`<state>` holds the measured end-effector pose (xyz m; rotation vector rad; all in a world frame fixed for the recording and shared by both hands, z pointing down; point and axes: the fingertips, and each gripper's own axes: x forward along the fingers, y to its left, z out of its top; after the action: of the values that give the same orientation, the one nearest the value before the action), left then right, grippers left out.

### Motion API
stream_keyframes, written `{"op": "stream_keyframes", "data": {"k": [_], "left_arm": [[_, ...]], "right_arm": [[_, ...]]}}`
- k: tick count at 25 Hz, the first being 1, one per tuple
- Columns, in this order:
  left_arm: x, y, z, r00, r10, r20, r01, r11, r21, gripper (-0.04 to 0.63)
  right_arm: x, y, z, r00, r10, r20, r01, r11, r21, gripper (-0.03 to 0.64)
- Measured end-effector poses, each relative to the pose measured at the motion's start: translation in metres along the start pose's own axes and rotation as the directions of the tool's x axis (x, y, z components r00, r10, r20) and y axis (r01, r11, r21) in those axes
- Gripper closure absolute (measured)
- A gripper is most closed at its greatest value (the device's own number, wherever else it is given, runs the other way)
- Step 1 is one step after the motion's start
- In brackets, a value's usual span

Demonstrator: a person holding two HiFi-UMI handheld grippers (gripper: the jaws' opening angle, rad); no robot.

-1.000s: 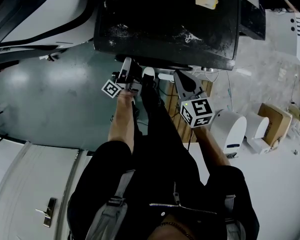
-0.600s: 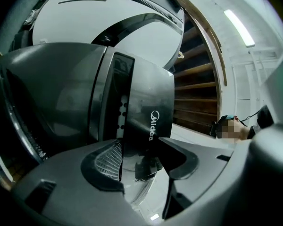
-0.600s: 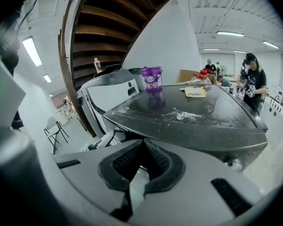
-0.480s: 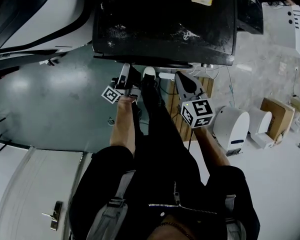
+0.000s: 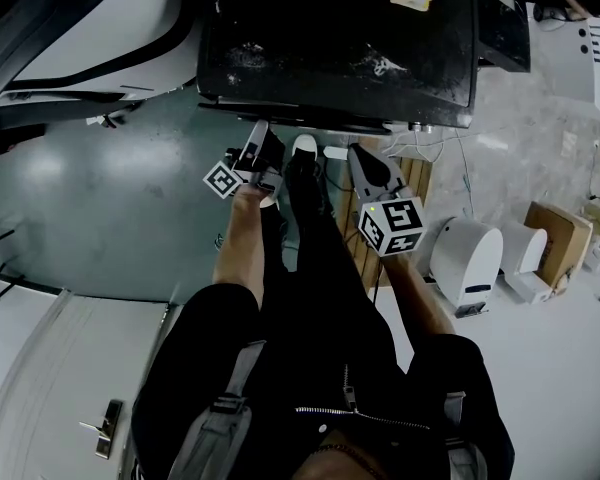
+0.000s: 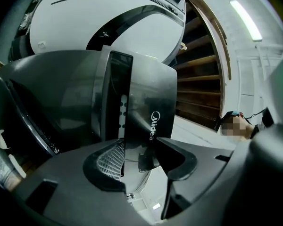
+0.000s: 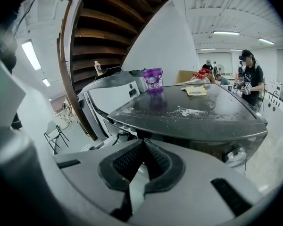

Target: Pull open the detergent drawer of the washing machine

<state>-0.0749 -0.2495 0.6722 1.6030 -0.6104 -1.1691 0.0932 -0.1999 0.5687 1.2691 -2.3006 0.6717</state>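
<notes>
So the left gripper [image 6: 139, 145] is caught mid-squeeze here: its jaws are closing, and the detergent drawer [image 6: 148, 102] is sat right between them. The drawer is seen as a dark, glossy front panel with a white Midea logo, standing up straight ahead of the claw and running down into the gap. The ribbed pad [image 6: 111, 159] on one side is lined up along the panel's edge. A firm pinch can't really be called yet, so it's counted as spread around the drawer, not clamped.

Beyond the claw and above the drawer, a white rounded appliance [image 6: 108, 22] is seen.

The right gripper [image 7: 141, 147] is pressed together, tips meeting, nothing caught between. The washing machine [image 5: 340, 48] is found just ahead of it and slightly above, its dark top dusted with white powder. A purple tub [image 7: 153, 79] and a yellowish item [image 7: 195, 91] are parked further back on that top. A silver knob [image 7: 236, 155] is spotted off to the claw's right, under the top's edge.
</notes>
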Motion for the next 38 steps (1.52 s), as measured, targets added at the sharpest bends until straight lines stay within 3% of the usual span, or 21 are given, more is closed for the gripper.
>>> {"op": "stream_keyframes", "data": {"k": [12, 31, 35, 38], "left_arm": [[-0.027, -0.012, -0.013, 0.999, 0.002, -0.048, -0.002, 1.000, -0.011, 0.396], [-0.087, -0.033, -0.039, 0.994, 0.024, -0.108, -0.027, 0.999, -0.029, 0.394], [-0.103, -0.030, -0.046, 0.992, 0.071, -0.100, -0.076, 0.996, -0.044, 0.391], [-0.115, -0.026, -0.049, 0.985, 0.130, -0.116, -0.135, 0.990, -0.035, 0.433]], "right_arm": [[-0.024, 0.008, -0.030, 1.000, -0.025, -0.008, 0.025, 0.999, 0.028, 0.611], [-0.041, 0.024, -0.037, 1.000, -0.027, 0.000, 0.027, 1.000, 0.014, 0.611], [-0.045, 0.028, -0.037, 1.000, -0.022, 0.009, 0.022, 1.000, 0.008, 0.611], [-0.046, 0.034, -0.036, 1.000, -0.015, 0.022, 0.015, 1.000, 0.012, 0.611]]}}
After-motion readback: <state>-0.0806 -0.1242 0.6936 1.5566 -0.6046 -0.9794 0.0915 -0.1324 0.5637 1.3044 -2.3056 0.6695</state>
